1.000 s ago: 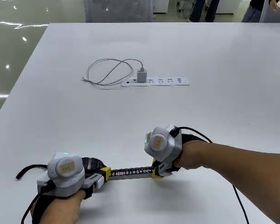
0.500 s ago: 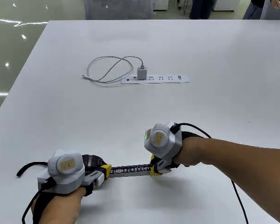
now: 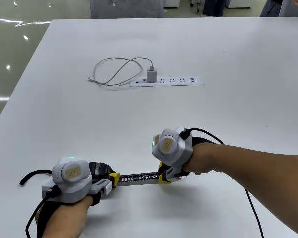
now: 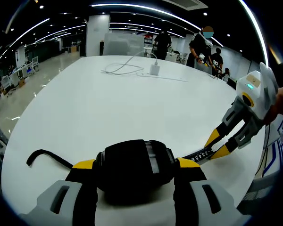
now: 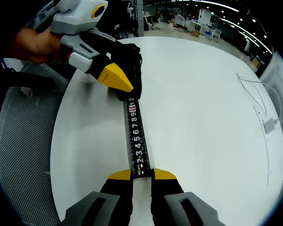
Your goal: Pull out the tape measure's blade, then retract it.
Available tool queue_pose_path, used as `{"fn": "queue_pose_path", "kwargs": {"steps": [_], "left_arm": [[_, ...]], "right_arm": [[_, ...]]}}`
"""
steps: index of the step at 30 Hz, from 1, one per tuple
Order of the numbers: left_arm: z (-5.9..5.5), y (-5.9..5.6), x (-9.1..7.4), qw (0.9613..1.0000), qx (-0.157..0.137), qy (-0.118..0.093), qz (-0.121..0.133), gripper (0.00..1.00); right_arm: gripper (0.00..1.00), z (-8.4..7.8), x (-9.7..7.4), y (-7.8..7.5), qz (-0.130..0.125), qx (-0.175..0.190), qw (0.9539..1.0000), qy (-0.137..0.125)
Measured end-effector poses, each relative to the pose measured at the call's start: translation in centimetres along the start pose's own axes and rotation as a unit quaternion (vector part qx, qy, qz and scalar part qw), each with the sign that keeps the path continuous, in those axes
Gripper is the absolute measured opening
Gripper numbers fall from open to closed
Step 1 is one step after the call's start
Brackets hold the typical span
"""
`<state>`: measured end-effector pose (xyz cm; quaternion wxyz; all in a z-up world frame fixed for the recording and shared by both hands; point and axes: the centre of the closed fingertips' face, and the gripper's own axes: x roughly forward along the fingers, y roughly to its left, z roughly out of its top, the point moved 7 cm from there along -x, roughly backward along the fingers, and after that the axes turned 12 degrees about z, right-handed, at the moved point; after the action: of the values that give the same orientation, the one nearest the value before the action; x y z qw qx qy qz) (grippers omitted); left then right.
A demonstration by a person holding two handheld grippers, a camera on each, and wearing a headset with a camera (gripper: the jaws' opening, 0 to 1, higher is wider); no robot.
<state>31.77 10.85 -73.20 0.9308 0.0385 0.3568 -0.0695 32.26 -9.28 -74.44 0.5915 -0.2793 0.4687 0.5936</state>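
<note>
The tape measure [image 4: 132, 175] sits clamped between the left gripper's [image 4: 137, 164] fingers, on the near side of the table [image 3: 228, 99], well apart from the power strip [image 3: 166, 81]. Its blade [image 5: 136, 136] runs across to the right gripper [image 5: 142, 175], whose fingers pinch its tip. The blade's end hook is hidden between those fingers.

tape measure blade [image 5: 136, 141] | black numerals 2 to 9 in a row, then a red-boxed figure | other print unreadable
</note>
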Motion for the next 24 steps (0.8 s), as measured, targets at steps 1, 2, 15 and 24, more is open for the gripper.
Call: {"fn": "queue_pose_path", "kwargs": {"steps": [1, 2, 15, 24], "left_arm": [[0.0, 0.0, 0.02, 1.0, 0.0, 0.0, 0.0, 0.62], [0.0, -0.01, 0.02, 1.0, 0.0, -0.001, 0.0, 0.61], [0.08, -0.02, 0.04, 1.0, -0.004, 0.004, -0.001, 0.61], [0.11, -0.07, 0.0, 1.0, -0.003, 0.003, -0.001, 0.61]], "right_arm": [[0.1, 0.06, 0.04, 0.04, -0.001, -0.001, 1.0, 0.001], [0.1, 0.09, 0.04, 0.03, -0.001, 0.0, 1.0, 0.001], [0.09, 0.44, 0.18, 0.07, -0.005, 0.005, 1.0, -0.002], [0.09, 0.68, 0.25, 0.01, -0.006, 0.011, 0.9999, -0.006]]}}
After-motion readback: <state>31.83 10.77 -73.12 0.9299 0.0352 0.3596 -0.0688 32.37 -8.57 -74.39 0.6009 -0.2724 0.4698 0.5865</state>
